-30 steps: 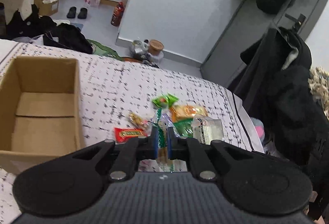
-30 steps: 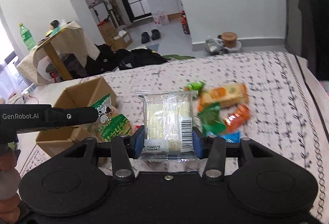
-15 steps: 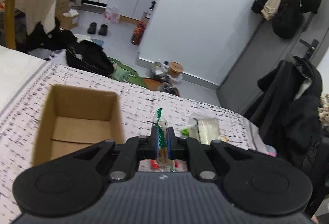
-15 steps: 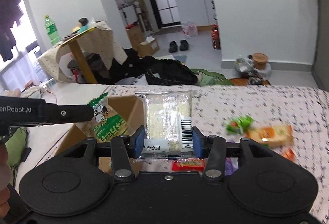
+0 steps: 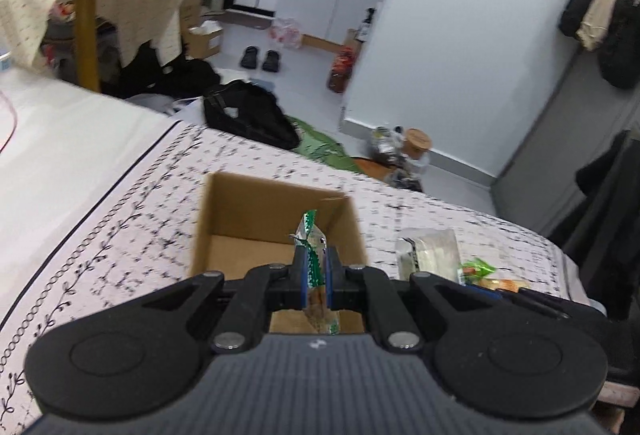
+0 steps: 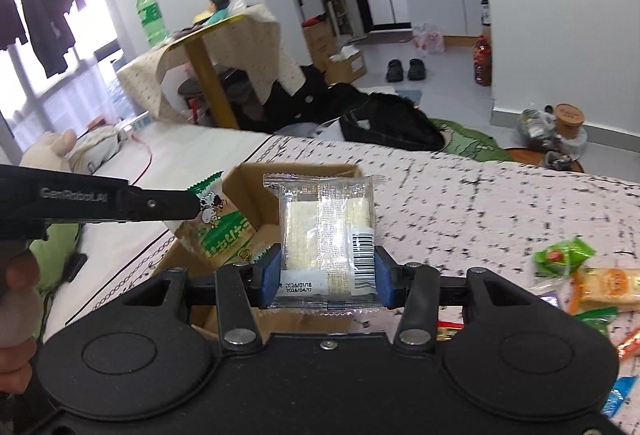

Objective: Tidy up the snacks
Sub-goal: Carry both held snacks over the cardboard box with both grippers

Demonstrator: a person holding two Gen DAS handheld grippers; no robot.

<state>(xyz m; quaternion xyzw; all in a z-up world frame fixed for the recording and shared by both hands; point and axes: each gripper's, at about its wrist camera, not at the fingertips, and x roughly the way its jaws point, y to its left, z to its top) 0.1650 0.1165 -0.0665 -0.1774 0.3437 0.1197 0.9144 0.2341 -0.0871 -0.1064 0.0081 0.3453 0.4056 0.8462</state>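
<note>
Both grippers are loaded: the right gripper (image 6: pixel 326 277) has its blue pads clamped on the two side edges of a clear plastic packet of pale crackers with a barcode (image 6: pixel 327 231), and the left gripper (image 5: pixel 316 281) is closed almost flat on a thin green-and-white snack sachet with a cartoon cow (image 6: pixel 216 229), which stands edge-on between its fingers in the left wrist view. Just beyond and below both sets of fingertips sits the open brown cardboard box (image 5: pixel 256 207) on the patterned bedspread (image 6: pixel 480 203); its floor looks bare. To the right of the right gripper lies the rest of the pile, a green wrapper (image 6: pixel 564 255) and an orange biscuit pack (image 6: pixel 608 285) among them. Each packet looks light, so weight should be no issue; the film is probably slick and crinkly, and the crackers inside are likely brittle, so a firm squeeze across the face could crack them. Holding by the side edges, low on the clear packet, seems sound. The sachet is soft and floppy, and its top droops a little above the pads, so it may swing on release; letting go low over the box opening looks safest.
</note>
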